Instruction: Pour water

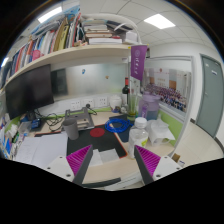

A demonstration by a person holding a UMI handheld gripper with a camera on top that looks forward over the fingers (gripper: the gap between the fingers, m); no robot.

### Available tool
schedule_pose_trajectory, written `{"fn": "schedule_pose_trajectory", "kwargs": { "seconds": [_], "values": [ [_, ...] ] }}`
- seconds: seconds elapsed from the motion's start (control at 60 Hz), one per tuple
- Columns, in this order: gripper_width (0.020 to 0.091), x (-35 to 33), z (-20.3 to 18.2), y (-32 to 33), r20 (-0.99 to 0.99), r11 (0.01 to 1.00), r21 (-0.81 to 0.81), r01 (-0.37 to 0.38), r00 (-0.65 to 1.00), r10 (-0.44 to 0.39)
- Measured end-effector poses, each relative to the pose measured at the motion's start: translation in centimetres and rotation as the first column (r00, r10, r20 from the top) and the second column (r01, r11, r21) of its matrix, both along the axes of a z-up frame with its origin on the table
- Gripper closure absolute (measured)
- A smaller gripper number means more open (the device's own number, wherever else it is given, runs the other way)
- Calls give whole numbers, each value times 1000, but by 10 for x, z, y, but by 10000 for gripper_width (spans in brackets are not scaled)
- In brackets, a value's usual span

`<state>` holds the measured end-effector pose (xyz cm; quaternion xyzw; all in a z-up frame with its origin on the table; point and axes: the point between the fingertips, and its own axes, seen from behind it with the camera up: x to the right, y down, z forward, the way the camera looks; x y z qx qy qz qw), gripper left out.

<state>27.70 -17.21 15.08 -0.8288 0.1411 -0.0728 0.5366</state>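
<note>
A wide-angle view looks forward from a hand-held gripper (113, 158) over a crowded office bench (190, 140). Its two fingers, each with a magenta pad (80, 158), stand well apart and hold nothing; bare benchtop shows in the gap between them.

Just ahead of the fingers, slightly toward the right one, stands a clear plastic bottle (139, 130) with a white cap, upright on the bench. This looks like the water vessel for the pour (a judgement, since its contents cannot be seen). Beside it, a little farther back, sits a blue bowl (119, 124), and near that a red disc (97, 131), perhaps a lid or coaster. A dark bottle (126, 97) stands farther back.

The task seems to be at its opening step: the approach, with nothing grasped yet. The next move would call for bringing the open fingers forward around the clear bottle and closing on its body.

Hard to make out: which container should receive the water, whether the bottle's cap is loose, and the clutter to the left near a dark monitor (33, 88). A shelf of books (50, 40) runs above.
</note>
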Motion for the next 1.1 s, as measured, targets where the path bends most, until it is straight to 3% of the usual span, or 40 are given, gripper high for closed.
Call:
{"fn": "schedule_pose_trajectory", "kwargs": {
  "seconds": [0.3,0.583,0.683,0.783,0.983,1.1],
  "values": [
    [251,92,-57,32,61,994,26,-102,993,100],
    [262,113,-87,84,83,968,85,-236,970,229],
    [377,116,-88,97,67,962,120,-247,968,240],
    [559,117,-90,106,67,954,151,-260,965,253],
    [638,121,-87,108,123,949,172,-263,962,244],
    [678,112,-87,108,198,941,128,-313,938,285]
  ]
}}
